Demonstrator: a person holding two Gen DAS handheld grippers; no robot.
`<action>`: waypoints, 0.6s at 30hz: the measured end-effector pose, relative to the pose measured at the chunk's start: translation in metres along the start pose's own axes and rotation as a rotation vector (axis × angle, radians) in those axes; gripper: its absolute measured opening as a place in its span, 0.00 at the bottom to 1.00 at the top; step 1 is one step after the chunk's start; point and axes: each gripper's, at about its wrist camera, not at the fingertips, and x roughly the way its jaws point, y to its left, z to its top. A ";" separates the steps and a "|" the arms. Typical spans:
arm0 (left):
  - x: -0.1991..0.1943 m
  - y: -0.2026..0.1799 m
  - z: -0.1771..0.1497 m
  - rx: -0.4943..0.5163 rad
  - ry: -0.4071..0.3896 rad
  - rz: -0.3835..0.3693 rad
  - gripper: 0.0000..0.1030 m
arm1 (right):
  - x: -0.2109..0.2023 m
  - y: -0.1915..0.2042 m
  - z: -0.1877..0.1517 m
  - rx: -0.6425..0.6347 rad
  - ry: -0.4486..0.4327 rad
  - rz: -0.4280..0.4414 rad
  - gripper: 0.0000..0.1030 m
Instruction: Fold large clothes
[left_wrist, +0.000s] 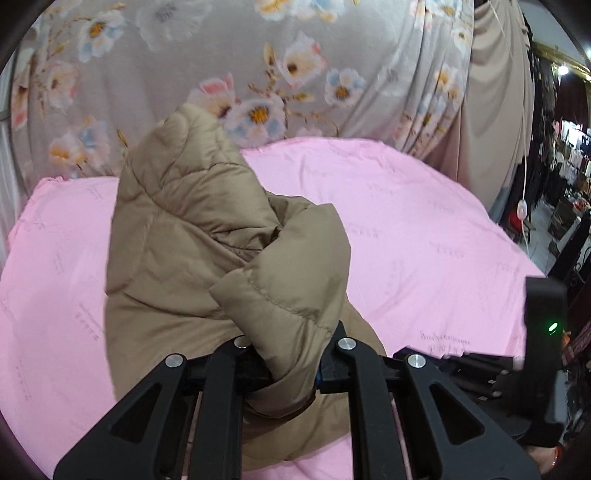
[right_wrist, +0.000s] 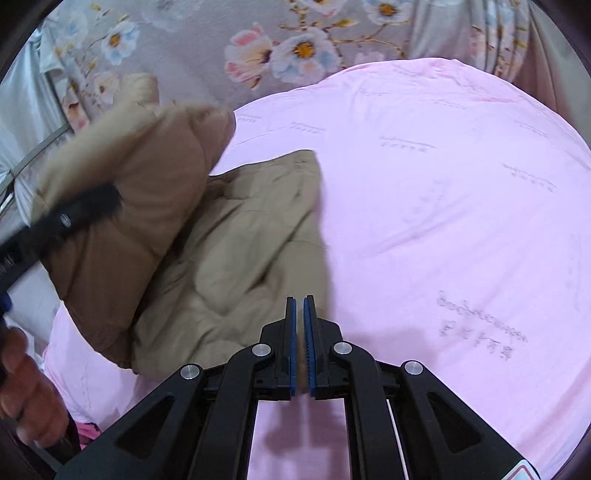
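Note:
A tan quilted puffer jacket (left_wrist: 192, 236) lies bunched on a pink sheet (left_wrist: 424, 221). My left gripper (left_wrist: 291, 354) is shut on a thick fold of the jacket and holds it raised above the sheet; the fabric hides its fingertips. In the right wrist view the jacket (right_wrist: 229, 236) lies at the left, with the raised part (right_wrist: 140, 177) gripped by the left gripper's black arm (right_wrist: 62, 221). My right gripper (right_wrist: 300, 306) is shut and empty, its blue pads nearly touching, just over the jacket's right edge.
The pink sheet (right_wrist: 443, 203) covers a wide flat surface. A grey floral curtain (left_wrist: 221, 55) hangs behind it. A beige drape (left_wrist: 495, 122) and shop racks (left_wrist: 569, 166) are at the right. A hand (right_wrist: 29, 387) holds the left tool.

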 end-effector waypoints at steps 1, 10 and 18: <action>0.007 -0.003 -0.003 0.002 0.019 -0.002 0.12 | 0.001 -0.005 -0.001 0.006 -0.001 0.000 0.07; 0.057 -0.033 -0.038 0.053 0.120 0.042 0.13 | 0.008 -0.024 0.004 0.020 -0.009 -0.002 0.07; 0.065 -0.042 -0.049 0.065 0.125 0.067 0.15 | 0.000 -0.029 0.006 0.049 -0.020 -0.002 0.07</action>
